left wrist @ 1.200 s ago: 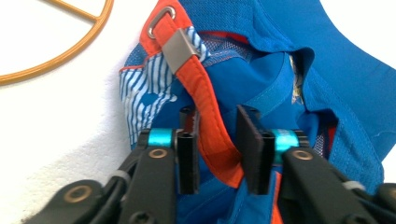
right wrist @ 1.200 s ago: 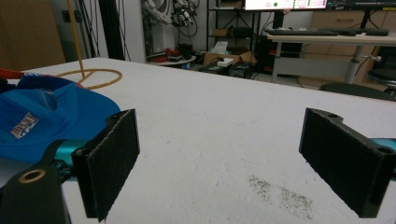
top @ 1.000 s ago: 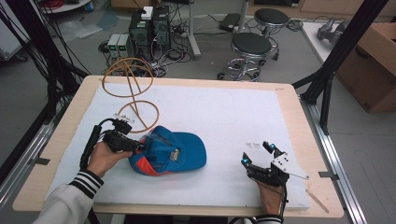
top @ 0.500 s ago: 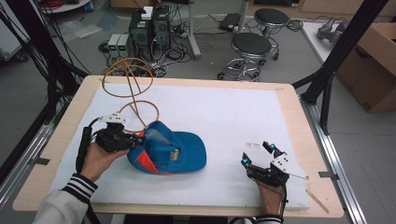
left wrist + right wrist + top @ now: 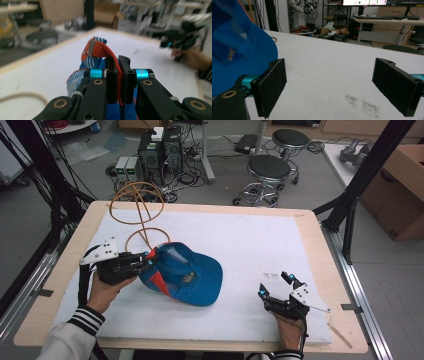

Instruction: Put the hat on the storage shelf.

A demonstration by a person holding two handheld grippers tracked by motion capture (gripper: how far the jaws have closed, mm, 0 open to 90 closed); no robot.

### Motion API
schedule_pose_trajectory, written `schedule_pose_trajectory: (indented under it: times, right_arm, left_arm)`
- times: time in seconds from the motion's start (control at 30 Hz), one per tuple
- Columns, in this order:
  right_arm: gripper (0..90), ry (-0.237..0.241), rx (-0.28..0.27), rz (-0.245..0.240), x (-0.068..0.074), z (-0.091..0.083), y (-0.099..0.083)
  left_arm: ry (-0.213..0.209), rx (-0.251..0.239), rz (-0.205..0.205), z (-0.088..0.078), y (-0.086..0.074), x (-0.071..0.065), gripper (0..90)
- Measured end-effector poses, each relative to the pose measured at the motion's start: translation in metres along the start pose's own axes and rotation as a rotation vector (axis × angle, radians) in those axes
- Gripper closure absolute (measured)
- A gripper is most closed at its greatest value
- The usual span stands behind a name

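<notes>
A blue baseball cap (image 5: 192, 277) with an orange back strap lies left of centre on the white mat, its back edge lifted. My left gripper (image 5: 148, 259) is shut on that orange strap at the cap's left side. In the left gripper view the strap (image 5: 100, 48) loops up from between the closed jaws of the left gripper (image 5: 119, 63). My right gripper (image 5: 273, 284) rests near the front right of the mat, open and holding nothing. In the right gripper view its pads (image 5: 273, 82) stand wide apart over bare mat, with the cap (image 5: 237, 47) at the far left.
An orange wire stand of hoops (image 5: 138, 205) rises at the mat's back left, close behind the cap. The white mat (image 5: 250, 230) covers most of the wooden table (image 5: 310, 227). A dark smudge (image 5: 272, 275) marks the mat by the right gripper. Stools and computers stand beyond the far edge.
The left gripper has risen and shifted slightly right with the cap's strap in it, lifting the cap's back edge off the mat. The right gripper has stayed put.
</notes>
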State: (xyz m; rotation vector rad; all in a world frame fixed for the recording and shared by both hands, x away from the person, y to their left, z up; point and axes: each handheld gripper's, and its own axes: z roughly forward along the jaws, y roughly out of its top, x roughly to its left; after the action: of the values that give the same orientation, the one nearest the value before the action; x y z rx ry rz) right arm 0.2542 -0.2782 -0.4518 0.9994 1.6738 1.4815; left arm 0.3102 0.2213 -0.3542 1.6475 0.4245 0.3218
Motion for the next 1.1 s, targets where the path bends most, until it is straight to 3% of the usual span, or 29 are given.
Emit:
schedule_pose_trajectory:
  times: [0.13,0.23,0.57,0.87,1.1]
  right_arm:
    - [11.4,-0.001,0.002,0.004,0.000,0.000,0.000]
    - [11.4,0.000,0.000,0.000,0.000,0.000,0.000]
    - [11.4,0.000,0.000,0.000,0.000,0.000,0.000]
    - [11.4,0.001,0.002,0.003,0.001,0.000,0.000]
    - [11.4,0.002,0.002,0.003,0.001,0.000,0.000]
  left_arm:
    - [-0.045,-0.117,0.003,-0.003,0.004,-0.002,85.4]
    - [-0.045,-0.143,-0.003,-0.005,0.006,-0.002,85.5]
    - [-0.030,-0.140,0.006,-0.016,0.014,-0.003,85.7]
    - [-0.009,-0.093,0.033,-0.029,0.043,-0.005,85.8]
    - [0.059,-0.056,0.070,-0.047,0.062,-0.001,85.8]
